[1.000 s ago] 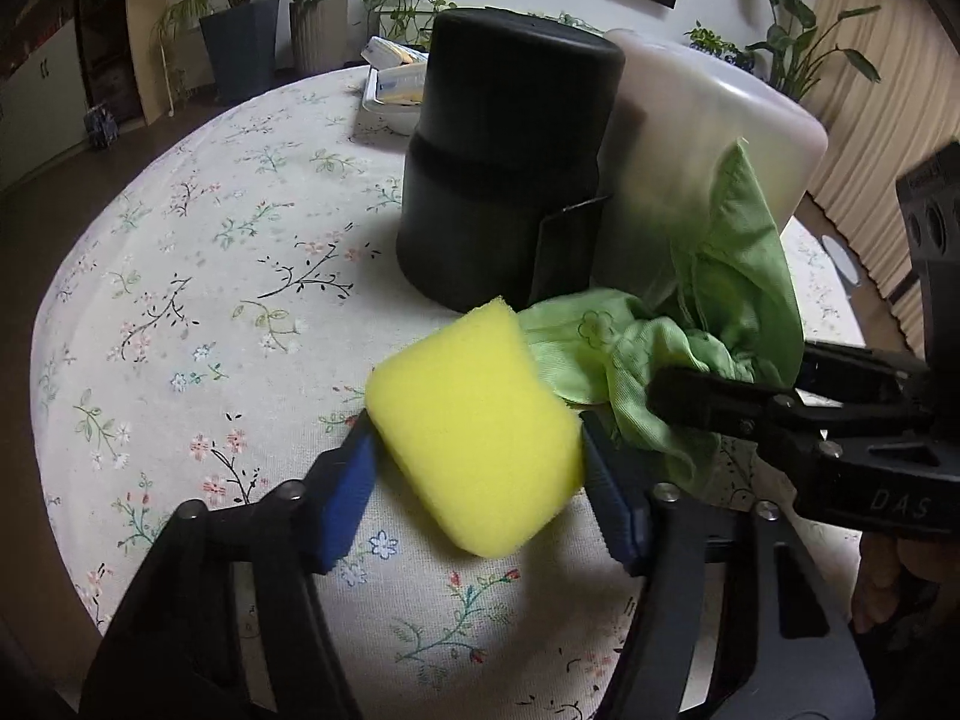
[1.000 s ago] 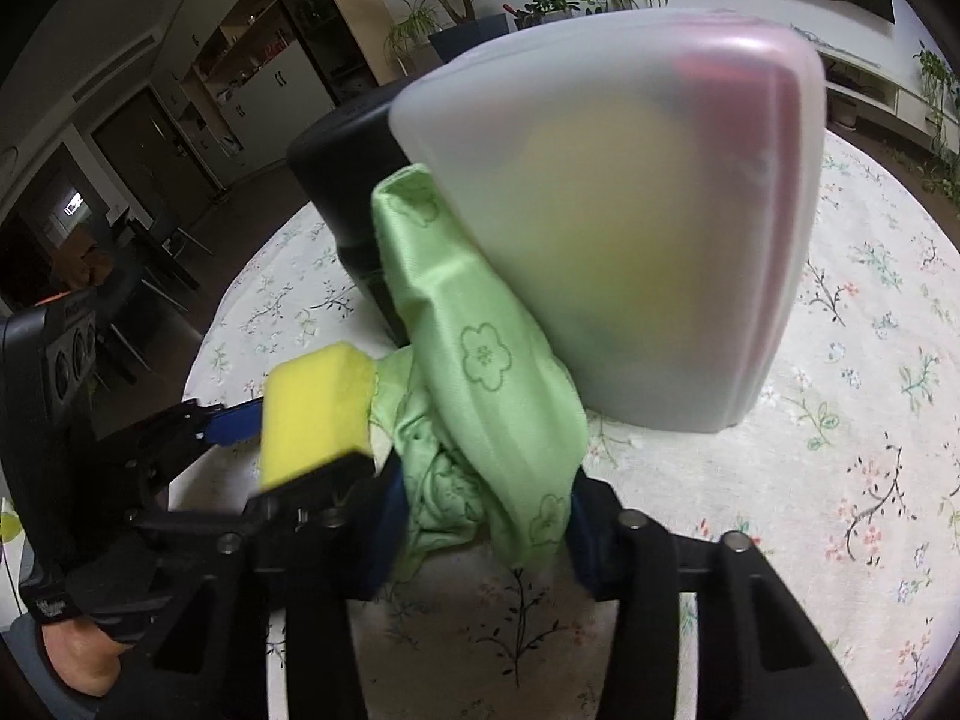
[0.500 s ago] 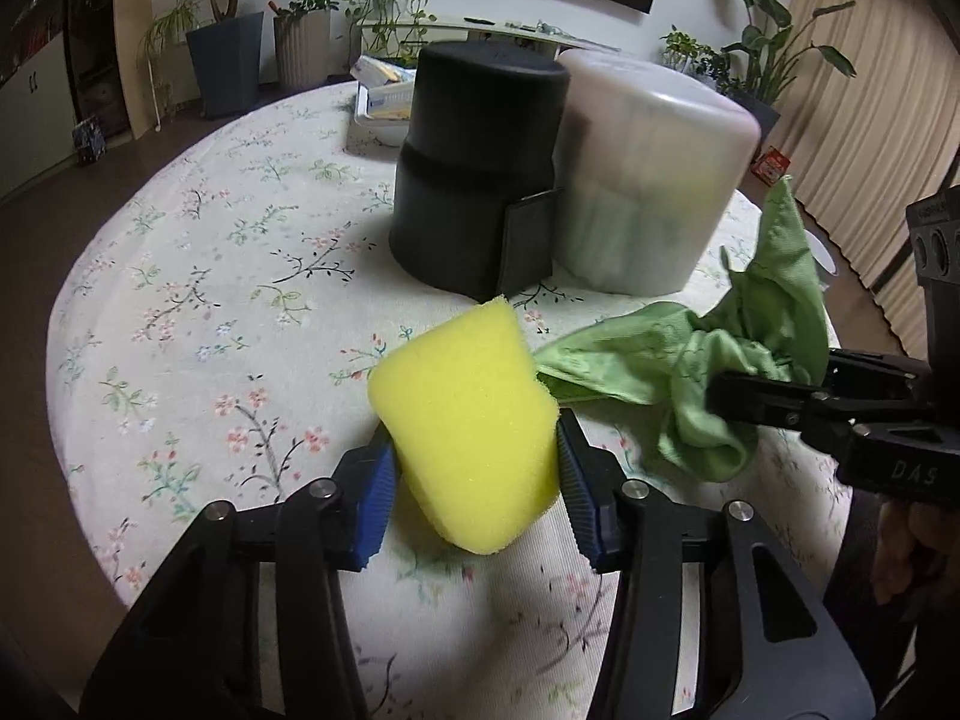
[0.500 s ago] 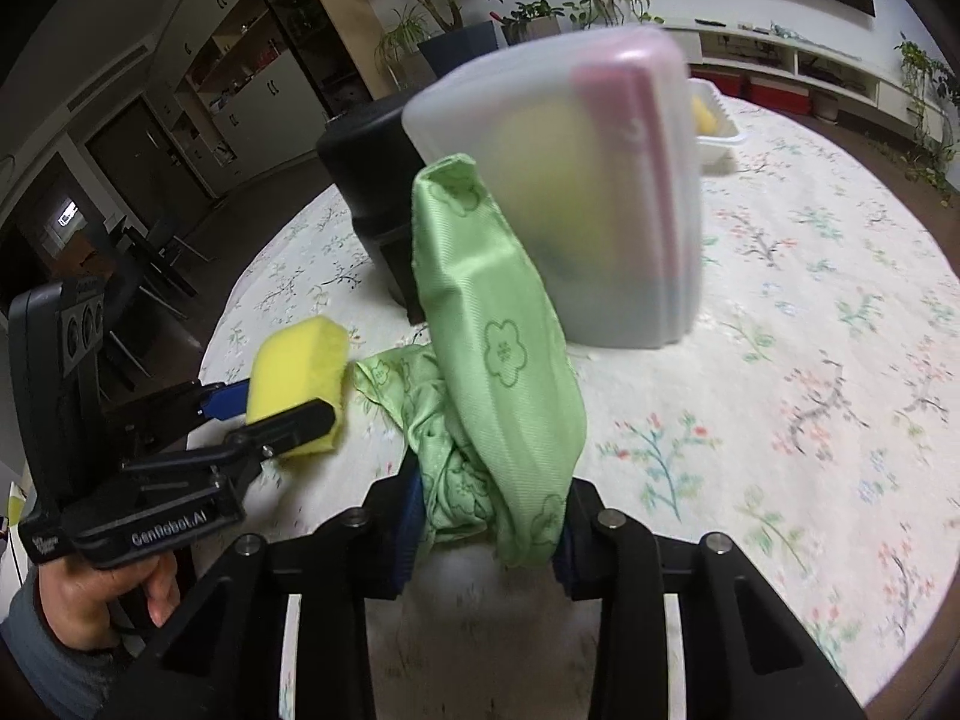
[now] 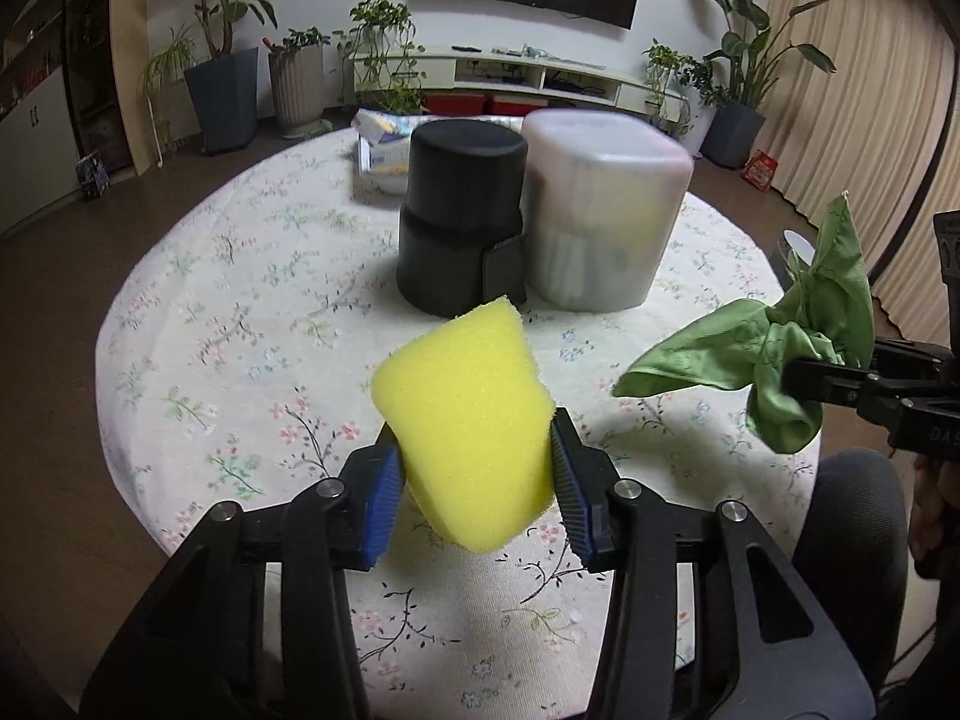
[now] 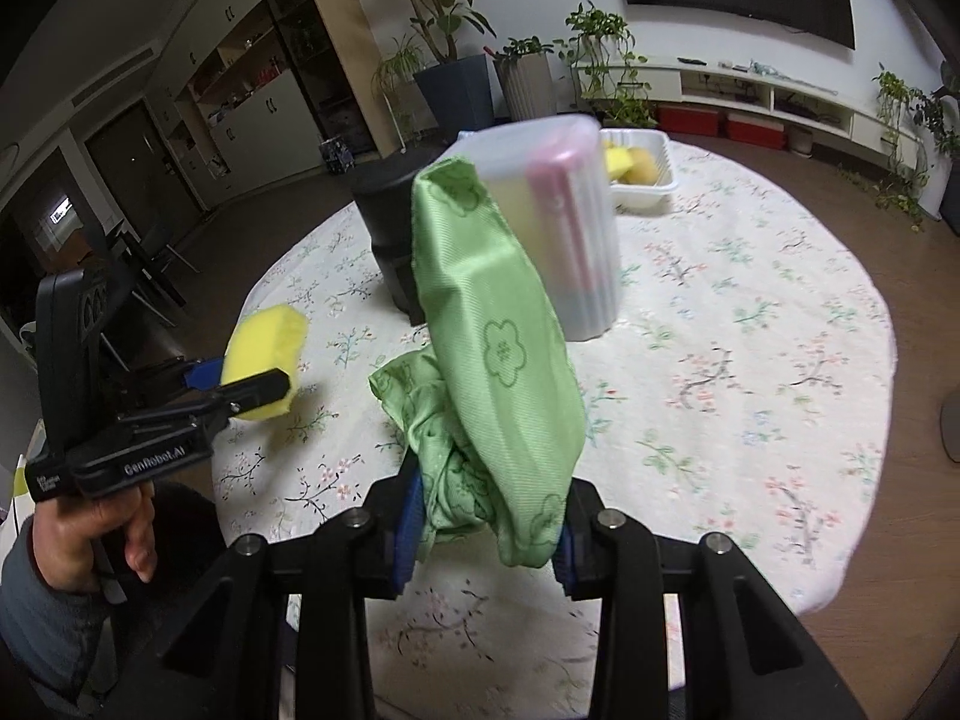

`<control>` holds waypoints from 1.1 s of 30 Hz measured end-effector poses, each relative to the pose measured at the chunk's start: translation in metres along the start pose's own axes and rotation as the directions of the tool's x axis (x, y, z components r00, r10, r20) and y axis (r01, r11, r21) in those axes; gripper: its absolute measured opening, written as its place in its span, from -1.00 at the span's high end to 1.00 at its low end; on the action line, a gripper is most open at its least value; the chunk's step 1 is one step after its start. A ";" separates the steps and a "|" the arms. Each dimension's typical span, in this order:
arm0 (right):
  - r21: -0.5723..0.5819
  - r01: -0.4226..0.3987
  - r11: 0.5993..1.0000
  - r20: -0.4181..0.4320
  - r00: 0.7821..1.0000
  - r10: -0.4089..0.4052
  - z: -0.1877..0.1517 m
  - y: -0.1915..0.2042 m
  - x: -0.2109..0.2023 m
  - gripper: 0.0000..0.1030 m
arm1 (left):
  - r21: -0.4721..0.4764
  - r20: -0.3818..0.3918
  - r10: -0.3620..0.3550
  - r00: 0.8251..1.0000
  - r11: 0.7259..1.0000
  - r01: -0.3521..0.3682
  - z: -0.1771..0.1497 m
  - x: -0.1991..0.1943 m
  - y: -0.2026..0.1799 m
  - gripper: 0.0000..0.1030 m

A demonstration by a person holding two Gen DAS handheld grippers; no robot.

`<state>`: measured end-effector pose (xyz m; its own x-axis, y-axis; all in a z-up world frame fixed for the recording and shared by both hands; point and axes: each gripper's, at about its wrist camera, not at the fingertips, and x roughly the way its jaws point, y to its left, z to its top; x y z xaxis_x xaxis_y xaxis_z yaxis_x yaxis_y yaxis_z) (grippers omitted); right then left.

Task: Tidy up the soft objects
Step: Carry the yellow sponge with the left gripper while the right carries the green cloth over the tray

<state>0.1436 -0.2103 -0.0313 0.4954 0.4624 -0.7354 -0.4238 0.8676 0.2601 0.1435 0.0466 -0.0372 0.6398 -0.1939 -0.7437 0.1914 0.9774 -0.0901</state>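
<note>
My left gripper [image 5: 474, 483] is shut on a yellow sponge [image 5: 465, 414] and holds it above the near part of the round table; the sponge also shows in the right wrist view [image 6: 264, 360]. My right gripper [image 6: 486, 528] is shut on a bunched green cloth [image 6: 498, 360], lifted off the table; the cloth also shows at the right of the left wrist view [image 5: 780, 348]. A black cylindrical container [image 5: 459, 222] and a translucent white container [image 5: 600, 216] stand upside down side by side at the table's middle.
The round table has a floral cloth [image 5: 240, 312]. A white tray [image 6: 642, 177] with yellow items sits at the far edge. Potted plants and a low TV shelf stand beyond the table. A chair [image 5: 858, 516] is at the near right.
Both grippers have pulled back and up from the two containers, carrying the sponge and the cloth. The cloth has left the translucent container and the table.
</note>
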 end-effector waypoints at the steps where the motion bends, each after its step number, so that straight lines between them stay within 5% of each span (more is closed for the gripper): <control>1: -0.003 0.005 1.000 0.004 1.000 -0.005 0.002 -0.002 -0.005 0.28 | 0.007 0.004 0.001 1.000 1.000 -0.002 0.003 -0.003 0.000 0.18; 21: -0.074 0.117 0.990 0.133 0.985 -0.107 0.105 -0.041 -0.061 0.28 | 0.119 0.126 0.030 0.992 0.992 -0.045 0.129 -0.041 0.022 0.18; 33: -0.141 0.126 0.982 0.133 0.985 -0.107 0.217 -0.060 -0.012 0.27 | 0.201 0.055 0.014 0.998 0.979 -0.025 0.224 0.037 0.036 0.17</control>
<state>0.3278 -0.2281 0.0982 0.6345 0.3871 -0.6690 -0.4610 0.8842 0.0744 0.3411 0.0552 0.0806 0.6822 -0.1841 -0.7076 0.3208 0.9450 0.0634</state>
